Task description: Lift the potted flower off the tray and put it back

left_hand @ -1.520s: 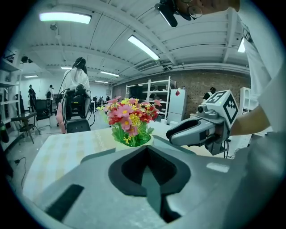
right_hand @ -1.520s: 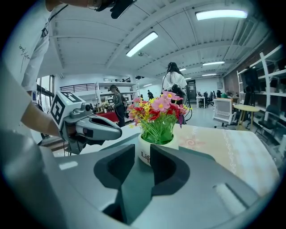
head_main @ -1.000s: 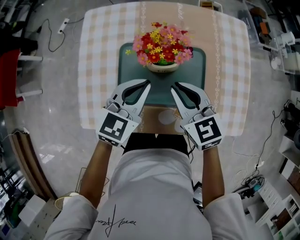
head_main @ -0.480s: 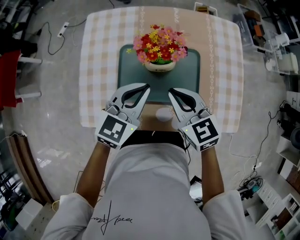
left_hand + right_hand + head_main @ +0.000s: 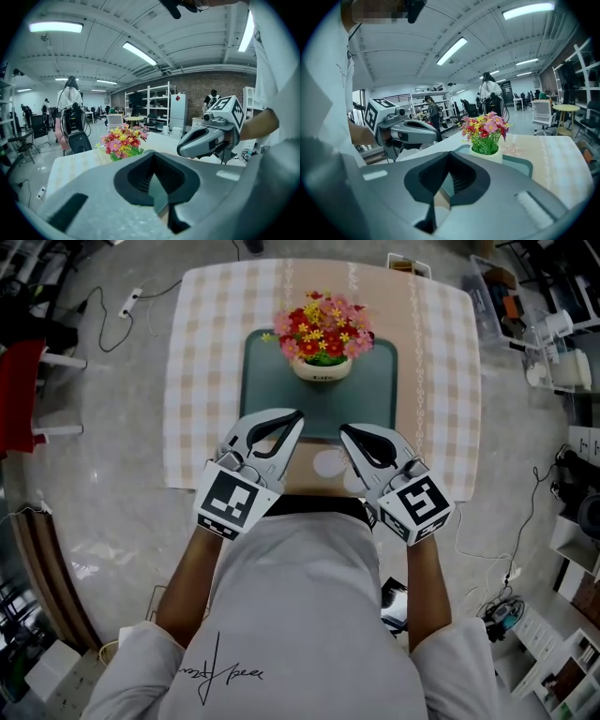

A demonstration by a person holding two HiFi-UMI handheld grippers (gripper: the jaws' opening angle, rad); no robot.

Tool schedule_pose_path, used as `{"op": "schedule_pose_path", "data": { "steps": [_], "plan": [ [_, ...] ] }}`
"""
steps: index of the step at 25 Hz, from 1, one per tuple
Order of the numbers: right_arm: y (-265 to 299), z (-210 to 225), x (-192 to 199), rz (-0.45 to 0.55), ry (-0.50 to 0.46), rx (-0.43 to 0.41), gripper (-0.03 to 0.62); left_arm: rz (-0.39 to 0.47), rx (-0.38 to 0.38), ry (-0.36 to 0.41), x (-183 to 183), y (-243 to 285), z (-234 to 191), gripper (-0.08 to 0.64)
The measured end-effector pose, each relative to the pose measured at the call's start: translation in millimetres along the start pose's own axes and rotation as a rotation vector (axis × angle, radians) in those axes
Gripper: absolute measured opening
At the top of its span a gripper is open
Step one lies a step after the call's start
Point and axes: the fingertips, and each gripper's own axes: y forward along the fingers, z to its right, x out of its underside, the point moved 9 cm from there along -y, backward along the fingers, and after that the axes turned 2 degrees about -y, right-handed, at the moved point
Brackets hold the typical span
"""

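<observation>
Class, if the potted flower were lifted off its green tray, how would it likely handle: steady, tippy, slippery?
The cream pot of red, pink and yellow flowers probably tips easily: the bouquet spreads wider than the pot. Its smooth rounded wall may slip in a gripper. Its weight cannot be judged.

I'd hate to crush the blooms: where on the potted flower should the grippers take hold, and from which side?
Likely the cream pot, on its opposite sides: left gripper from the left, right gripper from the right. The blooms overhang its rim, so coming from above would crush them.
</observation>
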Motion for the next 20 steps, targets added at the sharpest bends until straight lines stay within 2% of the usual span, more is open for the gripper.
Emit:
{"op": "schedule_pose_path", "data": {
  "steps": [7,20],
  "plan": [
    [-17,2,-8,0.037,0.038,-0.011,0.003,0.019,-0.008,-0.008,-9,-8,1,-0.002],
    [-34,-3,-16,0.041,0.004,-0.01,0.005,0.049,0.0,-0.024,-11,-20,5,-0.002]
  ]
}}
